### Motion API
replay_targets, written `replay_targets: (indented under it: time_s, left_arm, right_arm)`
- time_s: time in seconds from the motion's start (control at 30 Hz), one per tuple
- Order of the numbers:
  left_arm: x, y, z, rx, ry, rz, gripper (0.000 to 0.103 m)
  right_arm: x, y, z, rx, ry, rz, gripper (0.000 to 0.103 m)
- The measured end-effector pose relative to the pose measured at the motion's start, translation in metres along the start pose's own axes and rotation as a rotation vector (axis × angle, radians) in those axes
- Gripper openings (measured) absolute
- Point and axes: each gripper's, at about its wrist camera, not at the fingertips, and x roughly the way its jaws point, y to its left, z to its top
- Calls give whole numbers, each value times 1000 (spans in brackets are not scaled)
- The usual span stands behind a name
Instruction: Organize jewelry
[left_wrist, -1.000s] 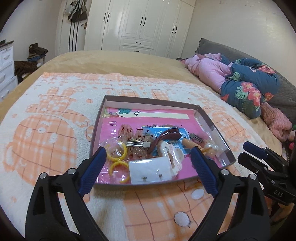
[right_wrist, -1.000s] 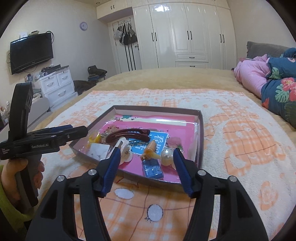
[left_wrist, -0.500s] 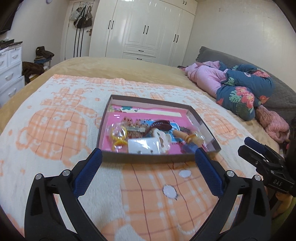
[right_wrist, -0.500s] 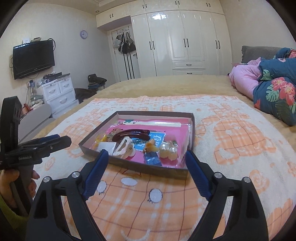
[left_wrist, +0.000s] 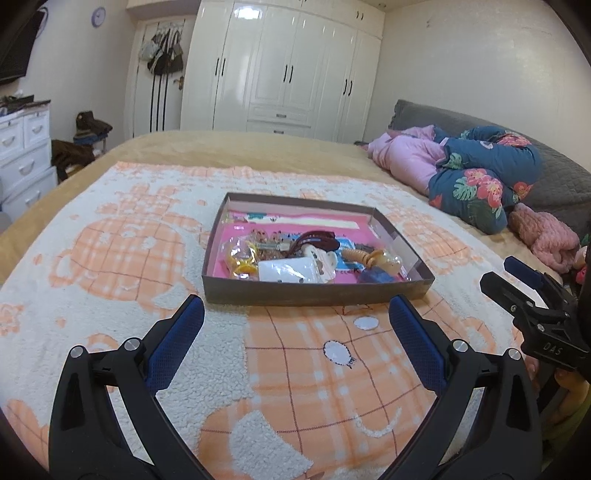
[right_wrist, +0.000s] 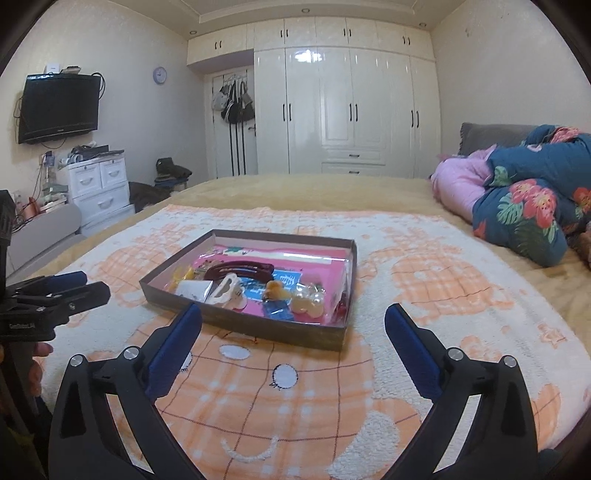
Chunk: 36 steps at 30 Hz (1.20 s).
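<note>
A shallow brown cardboard tray (left_wrist: 314, 293) with a pink lining sits on the bed blanket; it also shows in the right wrist view (right_wrist: 258, 325). It holds a dark red hair claw (right_wrist: 240, 269), a white card (left_wrist: 288, 271), yellow rings in a clear bag (left_wrist: 242, 258), a cream clip (right_wrist: 225, 291) and small trinkets. My left gripper (left_wrist: 295, 314) is open and empty, held back from the tray's near wall. My right gripper (right_wrist: 293, 321) is open and empty, just short of the tray's near corner. Each gripper shows at the side of the other's view.
An orange and white fleece blanket (left_wrist: 295, 369) covers the bed. Pink and floral quilts (left_wrist: 480, 177) lie at the right. White wardrobes (right_wrist: 347, 110) stand behind, a white drawer unit (right_wrist: 99, 192) and a wall television (right_wrist: 59, 107) at the left.
Both grippers have pulled back and up from the tray, which now looks smaller and farther away. Both stay open and empty. The items in the tray have not moved.
</note>
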Motion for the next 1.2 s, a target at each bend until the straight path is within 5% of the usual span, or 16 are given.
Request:
replay_targets:
  time_s: [0.7, 1.2]
  left_arm:
    - [-21, 0, -12, 7, -125, 56, 92]
    - [-23, -9, -14, 40, -163, 48, 92]
  right_arm:
    - [-39, 5, -11, -21, -210, -51, 97]
    - [-36, 10, -17, -20, -192, -47, 97]
